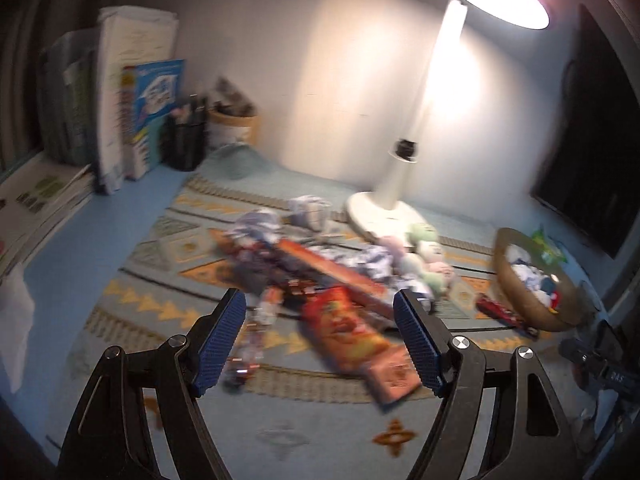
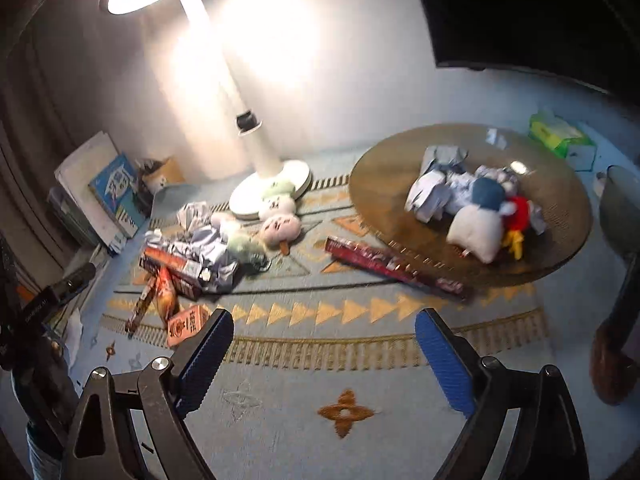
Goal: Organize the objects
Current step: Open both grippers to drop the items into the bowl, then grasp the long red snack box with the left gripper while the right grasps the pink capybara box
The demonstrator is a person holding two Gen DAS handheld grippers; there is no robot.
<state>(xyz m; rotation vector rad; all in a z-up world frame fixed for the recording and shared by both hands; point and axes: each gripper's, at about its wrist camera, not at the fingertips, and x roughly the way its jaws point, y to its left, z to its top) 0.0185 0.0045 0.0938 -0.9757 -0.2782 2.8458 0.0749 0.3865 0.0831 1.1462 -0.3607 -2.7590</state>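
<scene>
Lamplight fell across a desk spread with a pale blue patterned mat (image 2: 360,360), and the whole job was laid out on it. The things to be tidied sat in two groups. Right of centre in the right wrist view, a round woven tray (image 2: 380,168) already held a white and blue plush (image 2: 478,220), a small red and yellow toy (image 2: 516,212) and crumpled paper (image 2: 432,188), which suggested it was the collecting place. Left of centre lay the loose pile (image 2: 208,256): crumpled wrappers, a pink and green plush (image 2: 278,216) resting against the lamp base (image 2: 244,200), and an orange packet (image 1: 344,332) lying on other boxes. A long dark red box (image 2: 392,266) lay between pile and tray, one end just at the tray's rim, probably not yet sorted.

At the bottom of its own view the left gripper (image 1: 320,340) hovered over the orange packet, blue fingers (image 1: 222,340) wide apart and clamped on nothing; the packet showed between them but below, untouched. That framing looked like lining up for the next pick. The right gripper (image 2: 324,356) was likewise spread wide and empty, over bare mat at the lower middle of its frame, nearer the tray side, and seemed ready to take whatever came its way.

Farther out, books and papers (image 1: 136,112) stood at the upper left of the left wrist view beside a dark pen holder (image 1: 186,136), clear of the work. A green tissue box (image 2: 560,140) sat behind the tray, and a dark screen (image 1: 592,152) filled the right edge.
</scene>
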